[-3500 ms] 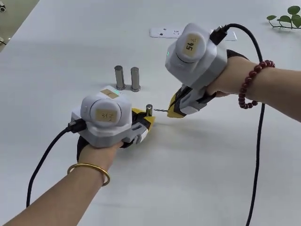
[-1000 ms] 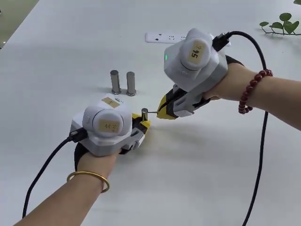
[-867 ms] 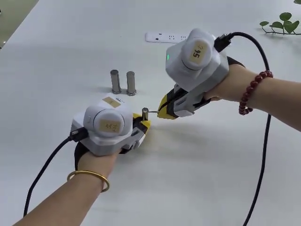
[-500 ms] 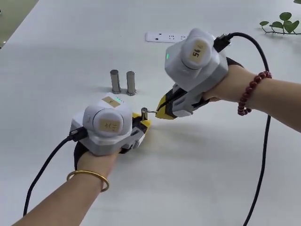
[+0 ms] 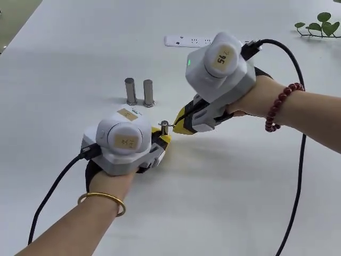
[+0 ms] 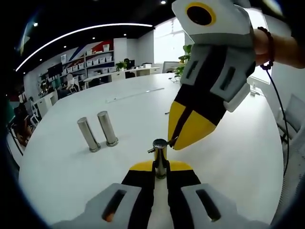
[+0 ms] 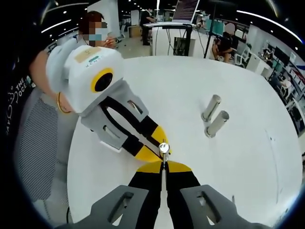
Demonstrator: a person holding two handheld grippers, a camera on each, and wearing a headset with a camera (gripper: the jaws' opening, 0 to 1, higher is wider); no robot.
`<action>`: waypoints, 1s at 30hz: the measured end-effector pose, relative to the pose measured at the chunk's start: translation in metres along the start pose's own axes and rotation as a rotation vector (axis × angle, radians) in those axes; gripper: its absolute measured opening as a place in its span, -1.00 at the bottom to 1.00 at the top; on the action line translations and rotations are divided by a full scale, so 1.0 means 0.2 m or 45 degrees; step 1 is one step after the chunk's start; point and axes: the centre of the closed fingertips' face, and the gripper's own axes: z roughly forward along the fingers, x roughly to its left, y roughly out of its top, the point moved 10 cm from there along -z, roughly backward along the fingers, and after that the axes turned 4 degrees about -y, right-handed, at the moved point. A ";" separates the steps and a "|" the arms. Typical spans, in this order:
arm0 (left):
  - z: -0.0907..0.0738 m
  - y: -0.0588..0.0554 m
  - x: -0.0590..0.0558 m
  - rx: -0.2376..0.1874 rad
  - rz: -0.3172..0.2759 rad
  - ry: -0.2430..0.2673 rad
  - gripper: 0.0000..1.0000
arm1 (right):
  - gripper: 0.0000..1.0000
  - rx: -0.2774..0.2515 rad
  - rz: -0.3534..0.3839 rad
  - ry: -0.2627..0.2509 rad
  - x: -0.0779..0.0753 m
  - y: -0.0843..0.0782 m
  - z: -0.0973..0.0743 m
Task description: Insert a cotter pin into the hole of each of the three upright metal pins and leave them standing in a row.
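Head view: the left gripper (image 5: pixel 162 138), its yellow-tipped fingers pressed onto the lower part of a short upright grey metal pin (image 5: pixel 164 127), steadies it on the white bench (image 5: pixel 224 202). The right gripper (image 5: pixel 177 128) comes in from the side, its fingers pinching a thin wire cotter pin (image 5: pixel 170 126) level with the pin's head.

Left gripper view: a small stub (image 6: pixel 150 150) projects from the far side of the pin's head. I judge this to be the cotter's tip coming through the hole, so insertion appears partly made but not seated.

Two more upright grey metal pins (image 5: pixel 130 92) stand side by side beyond, apart from both grippers. No cotter is discernible in either, though their holes are too small to confirm.

Assessment: first of three in progress. Outstanding: seat this cotter, fit the remaining two, and set all three pins in a row.
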 end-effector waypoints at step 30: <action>0.01 0.00 -0.01 -0.002 -0.039 0.040 -0.87 | -1.00 -0.056 0.076 -0.042 -0.01 0.03 -0.02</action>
